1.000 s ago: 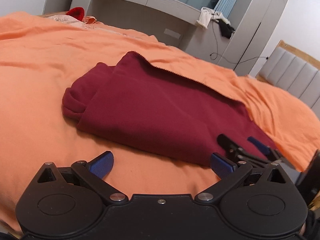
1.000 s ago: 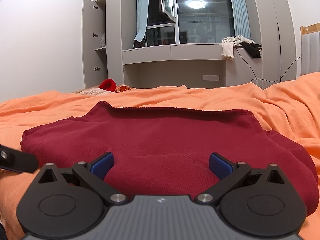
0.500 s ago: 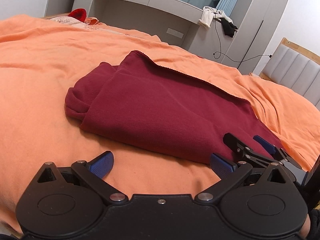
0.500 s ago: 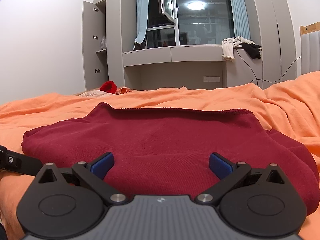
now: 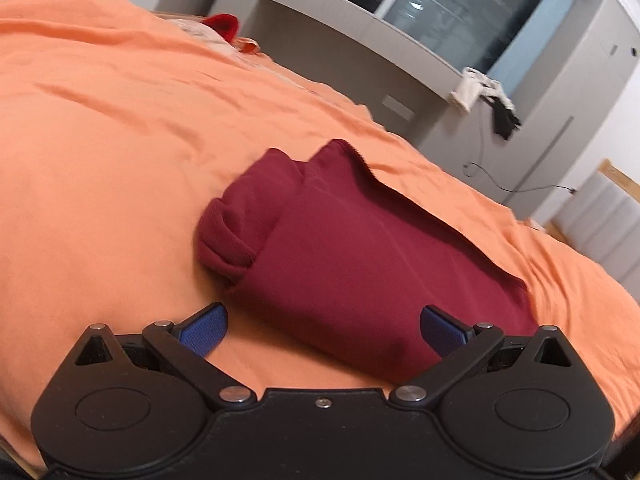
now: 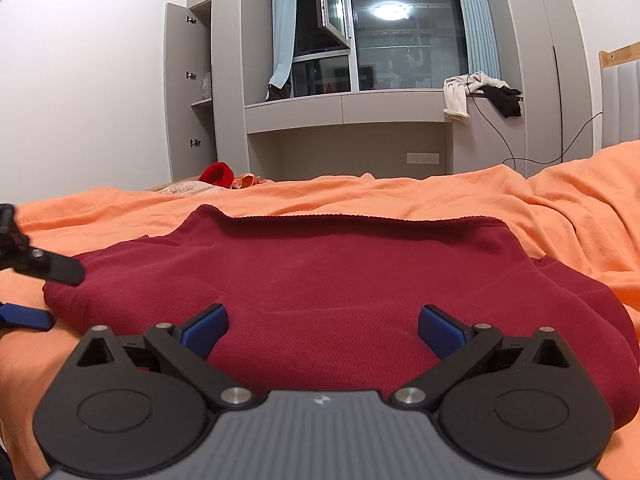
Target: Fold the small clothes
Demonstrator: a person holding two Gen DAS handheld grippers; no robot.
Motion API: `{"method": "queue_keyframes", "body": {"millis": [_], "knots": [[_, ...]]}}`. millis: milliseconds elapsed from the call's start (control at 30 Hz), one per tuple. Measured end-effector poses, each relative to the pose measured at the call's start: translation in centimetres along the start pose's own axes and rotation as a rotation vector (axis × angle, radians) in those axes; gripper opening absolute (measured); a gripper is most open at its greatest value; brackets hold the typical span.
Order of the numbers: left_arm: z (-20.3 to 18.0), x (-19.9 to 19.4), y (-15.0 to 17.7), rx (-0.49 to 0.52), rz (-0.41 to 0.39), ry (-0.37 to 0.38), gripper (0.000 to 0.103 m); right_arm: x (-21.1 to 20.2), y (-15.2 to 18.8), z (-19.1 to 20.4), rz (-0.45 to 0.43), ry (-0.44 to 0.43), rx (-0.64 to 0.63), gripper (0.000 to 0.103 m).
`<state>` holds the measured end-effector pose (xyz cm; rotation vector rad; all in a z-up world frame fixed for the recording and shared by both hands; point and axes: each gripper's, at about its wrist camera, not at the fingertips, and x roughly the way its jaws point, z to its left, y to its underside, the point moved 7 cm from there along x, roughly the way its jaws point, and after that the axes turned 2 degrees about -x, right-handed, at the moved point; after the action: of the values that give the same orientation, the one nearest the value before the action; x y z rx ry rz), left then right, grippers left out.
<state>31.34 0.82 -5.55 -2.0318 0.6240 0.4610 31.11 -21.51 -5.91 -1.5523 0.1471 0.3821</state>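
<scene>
Two grippers, both with fingers spread wide and holding nothing: the left gripper (image 5: 322,326) and the right gripper (image 6: 322,326) are at the near edge of the folded dark red knit garment (image 6: 320,276), which lies on the orange bed sheet (image 5: 100,140).

maroon garment (image 6: 320,280): matt knit cloth, fine ribbed weave. orange sheet (image 5: 100,140): thin matt cloth, creased. left gripper (image 5: 322,330): matt black plastic, shiny metal pivots, textured blue pads (image 5: 202,330). headboard (image 6: 618,100), right edge: pale wood frame.
</scene>
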Motion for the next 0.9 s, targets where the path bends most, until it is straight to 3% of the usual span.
{"method": "queue_keyframes", "body": {"millis": [233,333,400,500,767,900], "knots": [[-1.1,2.4,-1.3,0.019,-0.037,-0.125,0.099,0.1,0.0,0.6,0.022,0.019,-0.029,0.103],[-1.1,2.3,-1.8,-0.011,-0.083,-0.162,0.078,-0.1,0.2,0.6,0.03,0.003,-0.039,0.103],[-1.0,2.3,-2.2,-0.027,-0.096,-0.175,0.055,-0.4,0.1,0.5,0.041,-0.019,-0.046,0.103],[-1.5,2.3,-2.5,-0.027,-0.103,-0.174,0.035,-0.8,-0.1,0.1,0.059,-0.05,-0.049,0.103],[-7.7,1.2,-4.8,0.17,-0.176,-0.12,0.024,-3.4,-1.1,-1.2,0.076,-0.075,-0.049,0.103],[-13.3,0.1,-6.0,0.294,-0.211,-0.038,0.023,-5.5,-2.7,-3.9,0.018,0.021,-0.053,0.103]]}}
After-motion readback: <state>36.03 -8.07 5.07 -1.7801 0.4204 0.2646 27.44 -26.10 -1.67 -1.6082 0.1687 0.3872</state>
